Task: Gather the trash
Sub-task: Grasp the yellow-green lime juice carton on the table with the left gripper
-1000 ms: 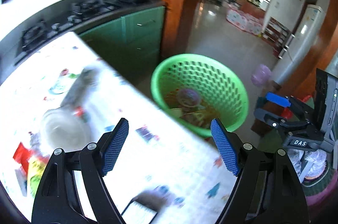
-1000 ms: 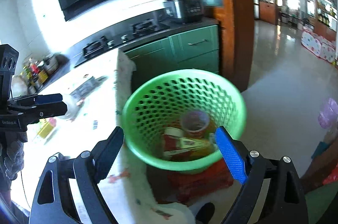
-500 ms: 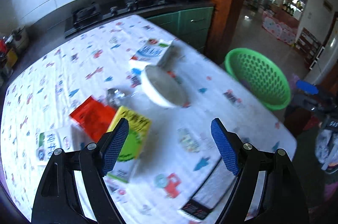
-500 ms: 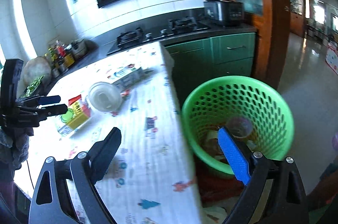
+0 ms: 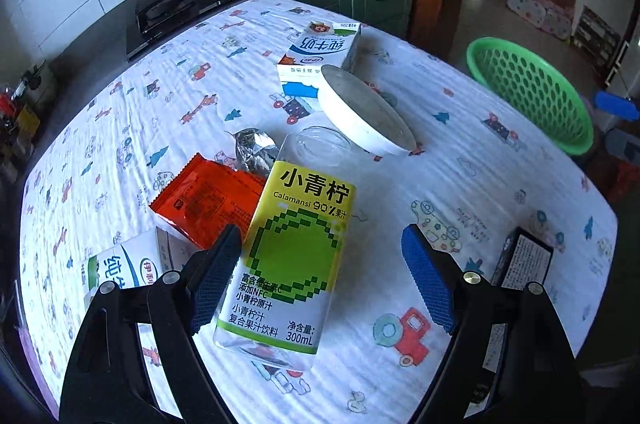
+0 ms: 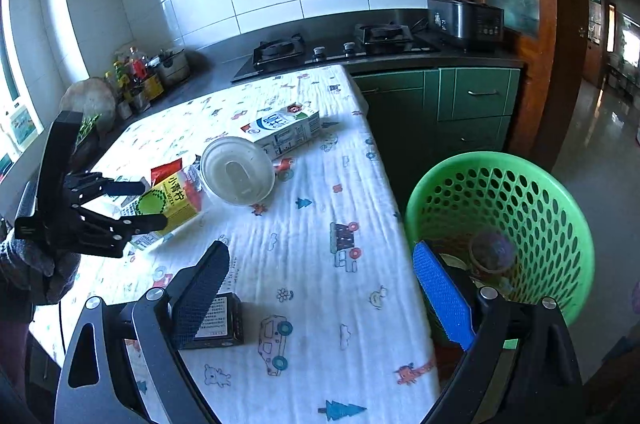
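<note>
The left gripper (image 5: 322,282) stands with its jaws apart around the lower half of the juice bottle (image 5: 294,256), nothing clamped yet; the bottle lies on its side on the printed tablecloth (image 5: 460,183), its clear neck end toward the white bowl (image 5: 362,111). By the look of it, the clear square-sided plastic is empty or nearly so, hence light, fairly stiff but crushable and a little slick, so taking it across the flat labelled sides near mid-body seems safest. Its yellow-green label reads "小青柠", "Calamansi 90%", "复合果汁饮料" and "净含量: 300mL". Beside it lie a red foil packet (image 5: 208,201), crumpled silver foil (image 5: 254,147) and 2 milk cartons marked "纯牛奶", one near (image 5: 120,270) and one beyond the bowl (image 5: 320,57). The right gripper (image 6: 320,294) is released and empty, its jaws having just spread, poised over the table edge between a small black box (image 6: 218,324) and the green basket (image 6: 552,224), which holds some trash.
</note>
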A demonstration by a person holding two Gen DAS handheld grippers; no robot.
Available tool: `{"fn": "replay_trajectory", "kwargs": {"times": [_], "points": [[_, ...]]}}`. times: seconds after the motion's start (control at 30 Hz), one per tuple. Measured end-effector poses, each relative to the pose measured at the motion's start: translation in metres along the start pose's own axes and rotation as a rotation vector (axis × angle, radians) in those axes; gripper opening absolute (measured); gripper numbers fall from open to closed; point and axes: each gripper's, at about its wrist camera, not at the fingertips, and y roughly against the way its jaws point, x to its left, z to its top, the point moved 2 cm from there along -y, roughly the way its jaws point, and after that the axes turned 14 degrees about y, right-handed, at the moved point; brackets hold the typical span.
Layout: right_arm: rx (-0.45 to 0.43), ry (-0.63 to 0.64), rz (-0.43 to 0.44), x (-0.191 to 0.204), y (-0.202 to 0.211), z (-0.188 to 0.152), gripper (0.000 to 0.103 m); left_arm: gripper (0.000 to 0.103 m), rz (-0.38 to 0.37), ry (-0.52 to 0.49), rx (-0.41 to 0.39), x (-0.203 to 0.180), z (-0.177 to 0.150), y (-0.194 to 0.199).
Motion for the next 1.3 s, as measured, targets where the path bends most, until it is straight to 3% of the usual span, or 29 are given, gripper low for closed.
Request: {"fn": "replay_trajectory", "kwargs": {"times": [0.47,0.67,1.3], "points": [[0.031,-0.003,0.032,0.006,-0.021,0.005,0.090,0.079,0.048,-0.087,0.046,-0.002,0.009,-0.025],[0.042,0.010,0.043,0.011,-0.030,0.008,0.090,0.058,0.075,-0.092,0.044,-0.002,0.007,-0.033],[0.091,0.080,0.154,0.039,-0.073,0.026,0.093,0.054,0.017,0.047,-0.050,0.025,-0.006,0.026]]}}
